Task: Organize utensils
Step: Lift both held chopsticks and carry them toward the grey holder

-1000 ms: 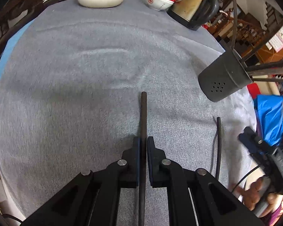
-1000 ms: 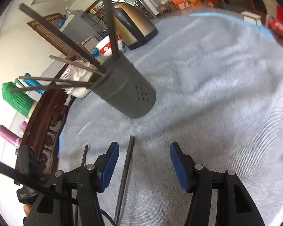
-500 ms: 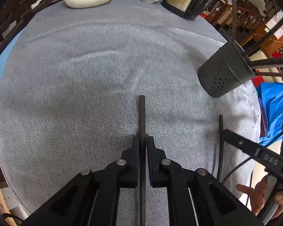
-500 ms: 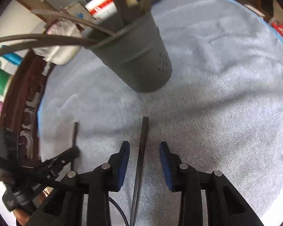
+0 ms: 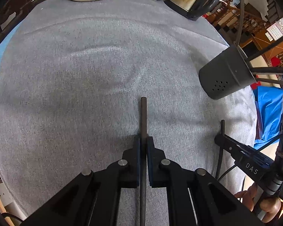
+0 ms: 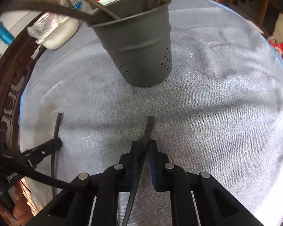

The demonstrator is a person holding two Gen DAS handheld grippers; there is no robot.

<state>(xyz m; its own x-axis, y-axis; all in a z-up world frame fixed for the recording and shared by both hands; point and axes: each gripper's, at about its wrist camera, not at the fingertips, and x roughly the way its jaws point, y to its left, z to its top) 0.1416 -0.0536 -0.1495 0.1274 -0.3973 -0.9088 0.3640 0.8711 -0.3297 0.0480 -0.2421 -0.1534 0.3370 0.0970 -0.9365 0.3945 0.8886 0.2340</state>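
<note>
1. Left wrist view: the left gripper (image 5: 143, 141) is closed on a dark chopstick (image 5: 143, 116), which lies along the line of the fingers with its free end pointing forward over the grey cloth of the worktop (image 5: 84, 75). I think it is gripped partway along so that a long end stays free to go into the holder. The dark perforated holder (image 5: 226, 75) stands at the right, well apart, with other sticks already leaning out of it. The right gripper (image 5: 219, 138) shows at the right edge, at a second chopstick (image 5: 222, 128).

2. Right wrist view: the jaws of the right gripper (image 6: 143, 145) have just been closing, and the second chopstick (image 6: 148, 130) sits between the blue pads. It lies a little slanted, and a small gap seems to remain on the right side, so the grip looks not quite firm to me. The holder (image 6: 141, 43) stands directly ahead, near, probably because this stick goes in next. At the left, the left gripper (image 6: 56, 143) holds its chopstick (image 6: 57, 124) above the cloth.

3. Judgement: both sticks are taken up, and dropping them into the holder remains.
</note>
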